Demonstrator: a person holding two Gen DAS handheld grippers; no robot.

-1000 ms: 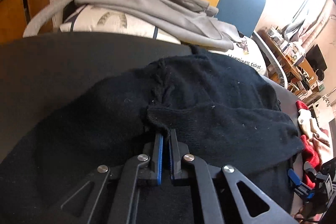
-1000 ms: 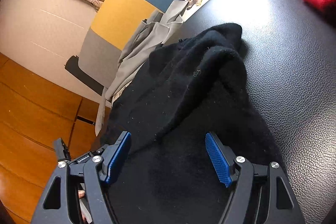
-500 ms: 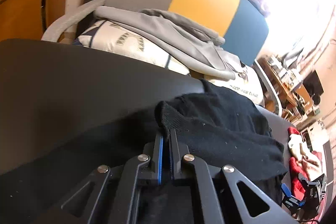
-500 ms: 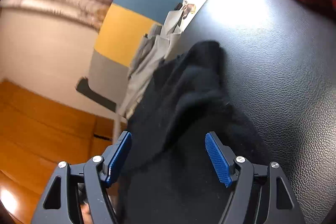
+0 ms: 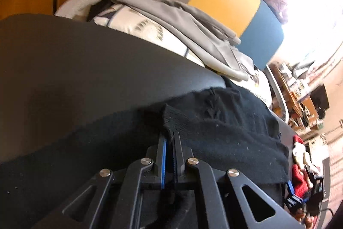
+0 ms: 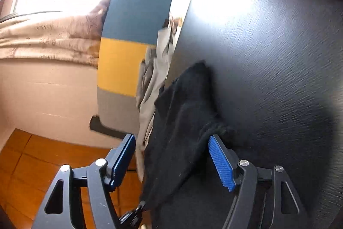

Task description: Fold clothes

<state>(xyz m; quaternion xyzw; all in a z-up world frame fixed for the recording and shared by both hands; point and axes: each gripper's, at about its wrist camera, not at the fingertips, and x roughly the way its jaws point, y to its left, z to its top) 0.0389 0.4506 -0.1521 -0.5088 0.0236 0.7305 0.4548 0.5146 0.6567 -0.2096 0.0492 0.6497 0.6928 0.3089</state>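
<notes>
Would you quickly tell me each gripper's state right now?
Left gripper: shut on the black knit garment.
Right gripper: open, garment between its jaws, ungripped.

One black knit garment (image 5: pixel 225 128) lies on the one black table (image 5: pixel 85 61), reaching over its far edge. Two grippers show: the left gripper (image 5: pixel 169 138) and the right gripper (image 6: pixel 173 158). One colour-blocked chair (image 5: pixel 225 3) stands past the far edge, bearing one grey garment (image 5: pixel 171 20). One red-and-cream heap (image 5: pixel 300 164) sits toward the table's right edge.
</notes>
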